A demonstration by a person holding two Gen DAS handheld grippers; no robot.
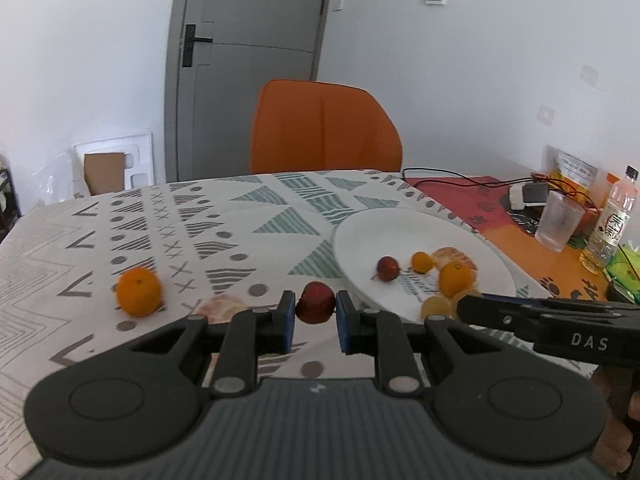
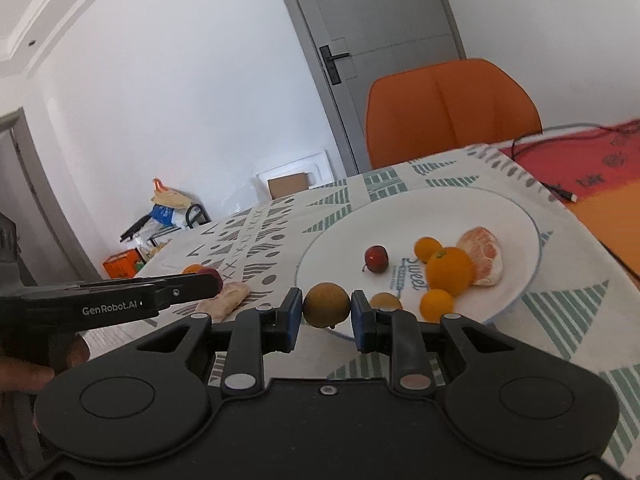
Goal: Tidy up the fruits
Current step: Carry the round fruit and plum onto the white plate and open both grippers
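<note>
With the left gripper (image 1: 316, 314) pinching a red fruit (image 1: 316, 303) and the right gripper (image 2: 326, 314) pinching what looks like a brownish fruit (image 2: 326, 305), either round fruit could slip and roll off the plate (image 2: 516, 216)

Our left claw (image 1: 316, 322): matte black plastic, blue pads (image 1: 289, 326) on both fingers, two black linkage bars with silver pivot pins, round discs moulded on each side, ribbed grey housing behind. Our right claw (image 2: 326, 322) is the same build, with a smooth black housing carrying one small screw. Side views show white lettering: "DAS" on the right one, "GenRobot.AI" on the left. Bare skin at both handles.
</note>
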